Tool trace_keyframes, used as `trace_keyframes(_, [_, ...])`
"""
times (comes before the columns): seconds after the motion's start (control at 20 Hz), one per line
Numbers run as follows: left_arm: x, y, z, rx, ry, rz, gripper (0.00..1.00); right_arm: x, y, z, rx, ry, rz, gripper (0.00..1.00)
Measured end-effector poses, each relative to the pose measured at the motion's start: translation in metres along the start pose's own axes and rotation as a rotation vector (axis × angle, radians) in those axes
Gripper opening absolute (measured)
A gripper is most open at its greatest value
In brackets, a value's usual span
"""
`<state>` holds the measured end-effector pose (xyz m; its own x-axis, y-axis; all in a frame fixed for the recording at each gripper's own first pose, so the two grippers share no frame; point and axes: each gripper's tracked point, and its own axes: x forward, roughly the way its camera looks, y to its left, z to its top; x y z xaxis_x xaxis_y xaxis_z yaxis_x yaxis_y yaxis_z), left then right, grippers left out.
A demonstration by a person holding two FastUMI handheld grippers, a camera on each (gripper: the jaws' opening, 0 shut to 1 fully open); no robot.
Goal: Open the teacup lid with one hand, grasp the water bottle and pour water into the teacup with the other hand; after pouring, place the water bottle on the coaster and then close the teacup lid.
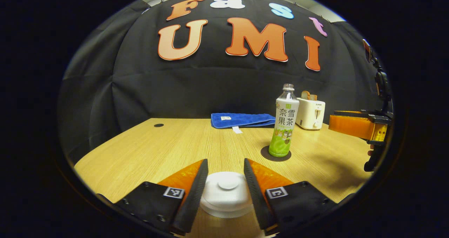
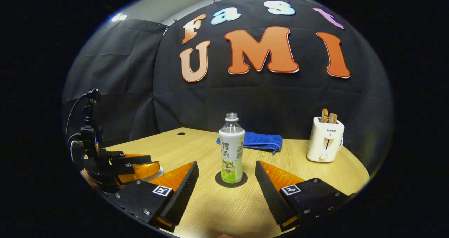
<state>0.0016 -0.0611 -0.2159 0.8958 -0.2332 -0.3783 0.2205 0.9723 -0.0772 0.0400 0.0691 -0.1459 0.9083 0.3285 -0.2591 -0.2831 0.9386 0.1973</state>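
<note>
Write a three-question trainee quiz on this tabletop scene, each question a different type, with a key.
1. True or false: the clear plastic water bottle with the green label stands upright on the dark round coaster.
2. Multiple choice: the left gripper has its fingers on either side of which item? A) the folded blue towel B) the white round teacup lid C) the white toaster
3. Fill in: the right gripper is open, with the bottle ahead of it and ____ between its fingers.

Key
1. True.
2. B; whether the pads touch the lid cannot be told.
3. Nothing.
</note>
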Motion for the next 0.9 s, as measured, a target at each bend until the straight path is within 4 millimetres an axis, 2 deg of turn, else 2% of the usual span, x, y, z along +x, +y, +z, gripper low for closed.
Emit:
trace_keyframes(0.1, [-0.005,0.001,0.016,0.011,-0.030,0.015,0.83,-0.006,-0.004,0.007,-0.015,-0.021,-0.029,0.97])
trace_keyframes(0.2, [-0.012,0.002,0.039,0.007,-0.081,0.029,0.92,-0.011,-0.006,0.011,-0.023,-0.029,-0.052,0.97])
trace_keyframes(0.4, [-0.030,0.002,0.092,-0.010,-0.193,0.067,0.92,-0.023,-0.012,0.025,-0.016,-0.048,-0.104,0.97])
trace_keyframes(0.5, [-0.038,0.001,0.110,-0.028,-0.198,0.081,0.92,-0.031,-0.013,0.034,-0.024,-0.064,-0.124,0.97])
trace_keyframes(0.65, [-0.051,-0.010,0.141,-0.025,-0.247,0.070,0.92,-0.043,-0.019,0.054,-0.056,-0.111,-0.165,0.97])
trace_keyframes(0.75, [-0.057,-0.014,0.151,-0.011,-0.265,0.080,0.90,-0.051,-0.030,0.061,-0.075,-0.119,-0.223,0.97])
trace_keyframes(0.85, [-0.061,-0.020,0.161,-0.024,-0.297,0.070,0.94,-0.061,-0.038,0.063,-0.088,-0.099,-0.268,0.97])
trace_keyframes(0.9, [-0.061,-0.020,0.162,-0.031,-0.303,0.073,0.90,-0.064,-0.038,0.067,-0.084,-0.109,-0.271,0.97])
